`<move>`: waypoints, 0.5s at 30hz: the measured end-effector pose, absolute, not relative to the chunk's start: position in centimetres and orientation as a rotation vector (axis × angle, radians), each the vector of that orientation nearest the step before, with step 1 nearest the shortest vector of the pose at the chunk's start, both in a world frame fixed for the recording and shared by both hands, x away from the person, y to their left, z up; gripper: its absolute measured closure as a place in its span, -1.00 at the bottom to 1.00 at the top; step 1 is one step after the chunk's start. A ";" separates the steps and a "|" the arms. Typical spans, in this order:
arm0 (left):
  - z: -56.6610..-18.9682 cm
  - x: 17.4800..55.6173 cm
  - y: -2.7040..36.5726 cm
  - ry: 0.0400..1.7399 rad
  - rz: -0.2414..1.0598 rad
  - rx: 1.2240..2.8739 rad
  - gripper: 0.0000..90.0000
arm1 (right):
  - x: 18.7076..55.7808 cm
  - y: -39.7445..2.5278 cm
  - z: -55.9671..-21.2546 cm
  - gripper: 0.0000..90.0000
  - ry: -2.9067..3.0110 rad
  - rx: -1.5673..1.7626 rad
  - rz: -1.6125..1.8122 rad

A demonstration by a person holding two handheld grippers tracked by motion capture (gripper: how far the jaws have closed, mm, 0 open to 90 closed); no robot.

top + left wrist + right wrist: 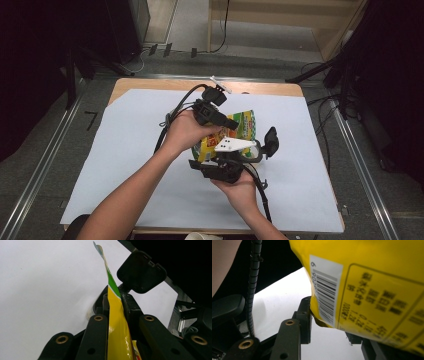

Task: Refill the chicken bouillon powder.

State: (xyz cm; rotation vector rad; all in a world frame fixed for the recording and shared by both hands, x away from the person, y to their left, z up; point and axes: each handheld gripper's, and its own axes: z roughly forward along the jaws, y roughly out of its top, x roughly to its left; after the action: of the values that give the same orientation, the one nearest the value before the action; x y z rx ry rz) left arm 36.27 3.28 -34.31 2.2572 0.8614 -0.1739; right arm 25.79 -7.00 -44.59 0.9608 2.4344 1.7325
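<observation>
A yellow and green snack bag is held up above the white sheet between both grippers. My left gripper comes in from the upper left and is shut on the bag's flat edge, which I see edge-on between its jaws. My right gripper comes up from below, with a white plate on top. Its jaws stand on either side of the bag's barcode corner and press on it; one black square pad stands clear beside the bag.
The white sheet covers a wooden table with free room left and right of the hands. A white cup rim sits at the near edge. Metal rails run along both sides, and dark stands and cables lie on the floor beyond.
</observation>
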 end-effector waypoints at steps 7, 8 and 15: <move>-34.3 36.3 3.2 0.864 -0.176 2.258 0.86 | 25.8 -7.0 -44.6 0.42 2.430 0.966 1.725; -34.3 36.3 3.2 0.866 -0.176 2.256 0.86 | 25.8 -7.0 -44.5 0.42 2.430 0.969 1.725; -34.2 36.3 3.3 0.865 -0.161 2.260 0.86 | 25.9 -6.7 -44.5 0.42 2.428 0.973 1.722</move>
State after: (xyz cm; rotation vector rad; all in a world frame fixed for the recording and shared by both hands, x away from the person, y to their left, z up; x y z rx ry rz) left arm 36.30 3.35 -34.22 2.2601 0.8650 -0.1614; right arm 25.90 -6.75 -44.50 0.9732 2.4279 1.7221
